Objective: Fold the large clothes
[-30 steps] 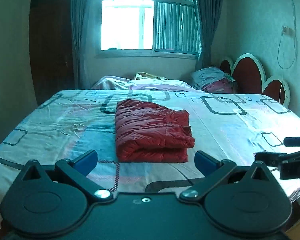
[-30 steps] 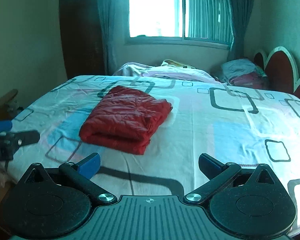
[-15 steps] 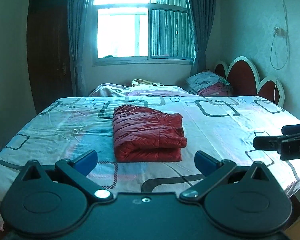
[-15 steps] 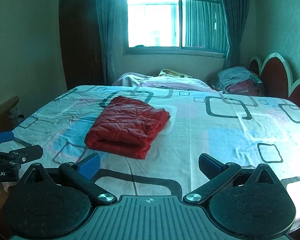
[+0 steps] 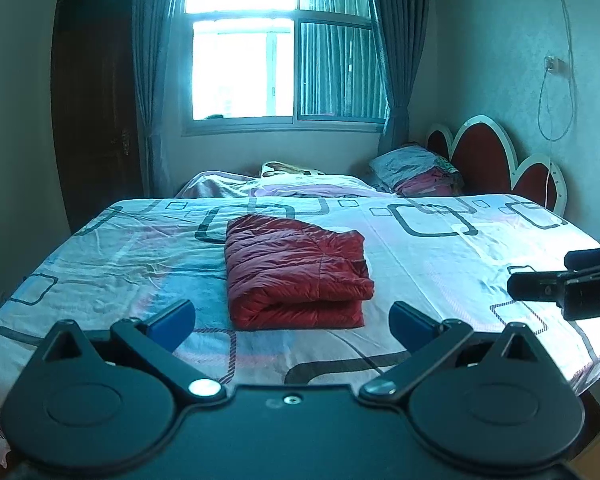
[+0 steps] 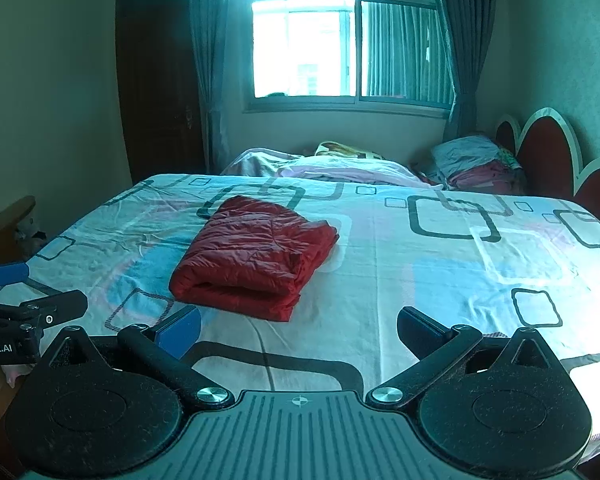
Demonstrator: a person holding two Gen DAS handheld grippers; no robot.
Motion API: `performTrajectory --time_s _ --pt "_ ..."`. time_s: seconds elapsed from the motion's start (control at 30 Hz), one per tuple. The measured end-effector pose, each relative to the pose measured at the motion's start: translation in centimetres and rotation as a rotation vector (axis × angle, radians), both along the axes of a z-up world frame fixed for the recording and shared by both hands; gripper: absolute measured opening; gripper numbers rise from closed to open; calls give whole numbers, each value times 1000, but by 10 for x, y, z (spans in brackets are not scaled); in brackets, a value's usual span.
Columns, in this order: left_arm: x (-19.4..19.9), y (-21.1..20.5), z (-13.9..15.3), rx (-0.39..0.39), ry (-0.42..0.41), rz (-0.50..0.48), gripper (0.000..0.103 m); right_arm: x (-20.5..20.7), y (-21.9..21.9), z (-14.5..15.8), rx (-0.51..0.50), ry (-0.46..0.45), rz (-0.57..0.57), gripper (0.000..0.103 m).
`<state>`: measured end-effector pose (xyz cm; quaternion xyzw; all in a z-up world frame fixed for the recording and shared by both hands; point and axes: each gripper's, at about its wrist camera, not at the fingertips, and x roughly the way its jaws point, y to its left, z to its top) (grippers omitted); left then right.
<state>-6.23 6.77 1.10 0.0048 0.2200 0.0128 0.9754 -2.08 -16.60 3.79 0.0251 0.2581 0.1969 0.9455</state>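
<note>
Already folded, red puffy jacket [image 5: 296, 276] lies as a compact bundle on the patterned bedsheet [image 5: 440, 256], roughly mid-bed, nearer the window-side half than the foot edge. Left gripper [image 5: 292, 320] hangs over the bed's near edge, just short of the jacket, fingers spread wide, nothing between the blue pads [image 5: 172, 318]. Right gripper [image 6: 300, 328] also over the near edge, to the right of the jacket, fingers wide apart, nothing held. Neither gripper touches the jacket. Each gripper shows in the other's view: right one at far right edge of the left wrist view, left one at far left edge of the right wrist view. Beyond the jacket: crumpled bedding [image 6: 332, 168] at the far side of the bed, stacked pillows [image 5: 416, 168] by the red headboard [image 5: 484, 156], window [image 5: 276, 48] with curtains on the far wall, dark wardrobe [image 5: 96, 112] left of it.
</note>
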Motion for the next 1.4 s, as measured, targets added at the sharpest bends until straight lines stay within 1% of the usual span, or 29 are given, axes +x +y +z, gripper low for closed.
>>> performTrajectory --time_s 0.33,0.47,0.6,1.07,1.4 --pt "-1 1 0 -5 -1 5 103 3 -2 -1 -7 6 10 103" --pt "-1 1 0 -4 0 2 103 1 0 0 -24 -15 3 103" --pt "-1 1 0 -1 3 2 103 2 -2 -1 -9 -10 8 103" --pt "0 0 1 4 -2 -10 103 1 -6 -2 -10 -8 4 103" --pt "-1 4 2 7 -14 10 103 0 -5 -2 -7 -6 5 103"
